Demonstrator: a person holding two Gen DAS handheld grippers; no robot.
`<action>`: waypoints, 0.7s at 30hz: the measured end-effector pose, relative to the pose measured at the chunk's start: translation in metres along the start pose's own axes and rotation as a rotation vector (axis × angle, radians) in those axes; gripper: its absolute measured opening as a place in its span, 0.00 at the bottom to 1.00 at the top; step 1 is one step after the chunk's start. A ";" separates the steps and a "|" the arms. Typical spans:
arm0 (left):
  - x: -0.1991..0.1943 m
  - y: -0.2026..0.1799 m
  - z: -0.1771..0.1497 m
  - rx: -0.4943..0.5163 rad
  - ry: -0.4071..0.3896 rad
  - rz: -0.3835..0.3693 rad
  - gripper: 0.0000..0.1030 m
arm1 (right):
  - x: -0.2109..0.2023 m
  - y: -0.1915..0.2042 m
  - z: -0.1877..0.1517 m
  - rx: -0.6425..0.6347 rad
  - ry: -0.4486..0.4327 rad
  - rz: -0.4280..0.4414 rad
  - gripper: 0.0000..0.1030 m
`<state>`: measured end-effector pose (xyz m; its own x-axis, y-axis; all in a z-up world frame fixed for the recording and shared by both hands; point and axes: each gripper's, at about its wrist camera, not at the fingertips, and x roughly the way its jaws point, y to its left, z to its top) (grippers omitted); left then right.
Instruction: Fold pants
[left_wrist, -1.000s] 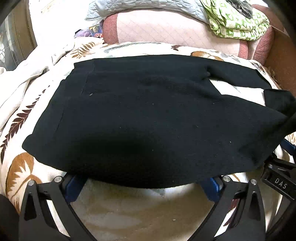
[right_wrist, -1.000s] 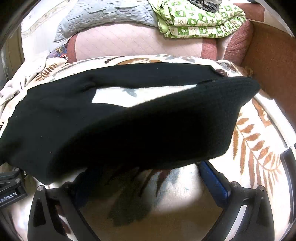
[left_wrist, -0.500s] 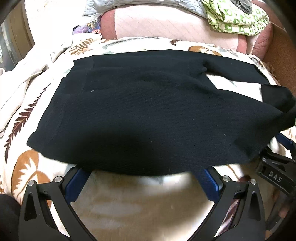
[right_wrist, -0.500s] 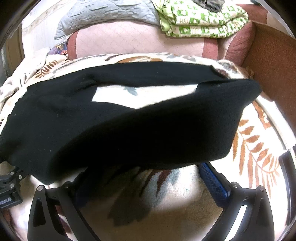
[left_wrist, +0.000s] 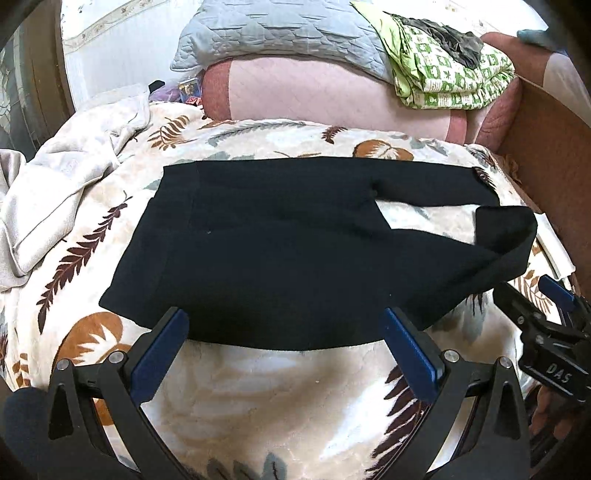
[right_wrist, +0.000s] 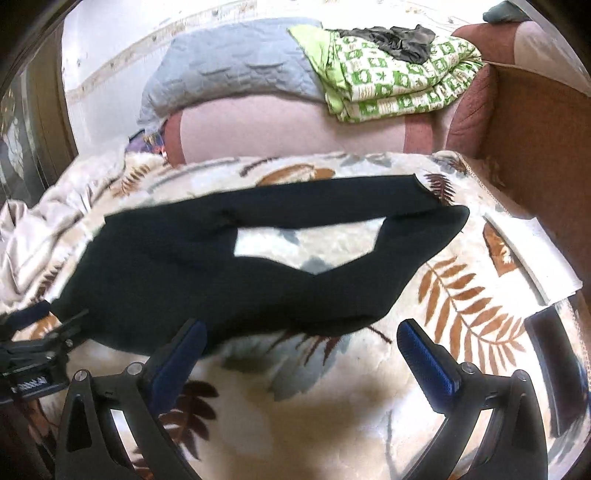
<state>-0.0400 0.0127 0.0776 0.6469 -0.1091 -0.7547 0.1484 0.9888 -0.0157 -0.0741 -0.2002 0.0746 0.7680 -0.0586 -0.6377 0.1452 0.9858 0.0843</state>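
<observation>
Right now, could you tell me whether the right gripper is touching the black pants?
Apart. The right wrist view shows the right gripper open, with leaf-print blanket visible between its jaws and the pants.

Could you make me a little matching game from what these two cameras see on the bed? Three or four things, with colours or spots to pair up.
Things:
1. pants
2. folded quilt
3. blanket
4. bolster

Descriptions:
A. pink, at the far end of the bed
B. green and white, on top of the bolster
C. black, spread flat
D. cream with leaf print, under the pants

Pairs: 1-C, 2-B, 3-D, 4-A
</observation>
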 end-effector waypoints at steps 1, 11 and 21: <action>-0.002 0.000 0.001 0.000 -0.003 0.000 1.00 | -0.002 -0.001 0.001 0.010 0.002 0.010 1.00; -0.008 -0.001 0.008 0.007 -0.022 0.009 1.00 | -0.011 0.001 0.004 0.006 -0.014 0.014 1.00; 0.001 0.005 0.006 -0.008 0.000 0.028 1.00 | -0.003 -0.007 0.006 0.020 -0.001 0.002 1.00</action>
<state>-0.0340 0.0170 0.0801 0.6506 -0.0812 -0.7551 0.1245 0.9922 0.0005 -0.0735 -0.2080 0.0809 0.7689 -0.0569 -0.6368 0.1562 0.9826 0.1008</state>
